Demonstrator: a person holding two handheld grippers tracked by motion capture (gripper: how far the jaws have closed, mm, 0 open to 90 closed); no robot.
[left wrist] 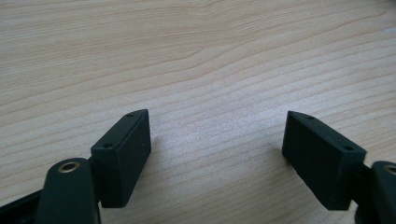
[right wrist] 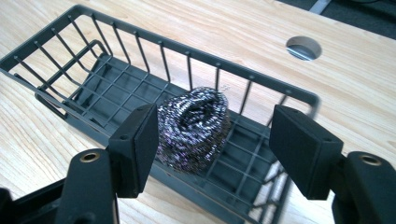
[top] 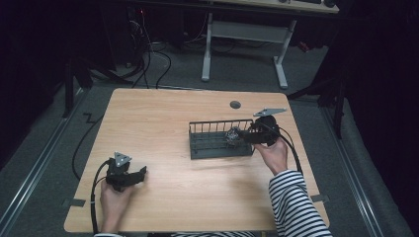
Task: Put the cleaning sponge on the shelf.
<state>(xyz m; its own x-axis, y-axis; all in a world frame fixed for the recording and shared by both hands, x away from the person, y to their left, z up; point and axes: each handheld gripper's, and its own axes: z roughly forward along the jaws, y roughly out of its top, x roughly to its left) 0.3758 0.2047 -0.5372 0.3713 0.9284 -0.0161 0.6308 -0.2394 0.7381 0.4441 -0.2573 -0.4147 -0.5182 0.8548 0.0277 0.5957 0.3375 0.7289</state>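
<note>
- Pale wooden counter (top: 163,118) carries 1 dark wire basket (right wrist: 56,44), with bare wood on every side of it.
- Steel wool scourer (right wrist: 194,128) sits at the basket's right end: light, springy, snaggy; best pinched across its sides.
- Right gripper (right wrist: 212,144) straddles it, jaws parted, 1 jaw near or touching, nothing clamped.
- Left gripper (left wrist: 217,149) rests well left of the basket, jaws released and empty.

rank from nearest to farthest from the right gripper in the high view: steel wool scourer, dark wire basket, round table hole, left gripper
1. Steel wool scourer, at the right gripper tips.
2. Dark wire basket, around it.
3. Round table hole, behind the basket.
4. Left gripper, far across, near edge.
</note>
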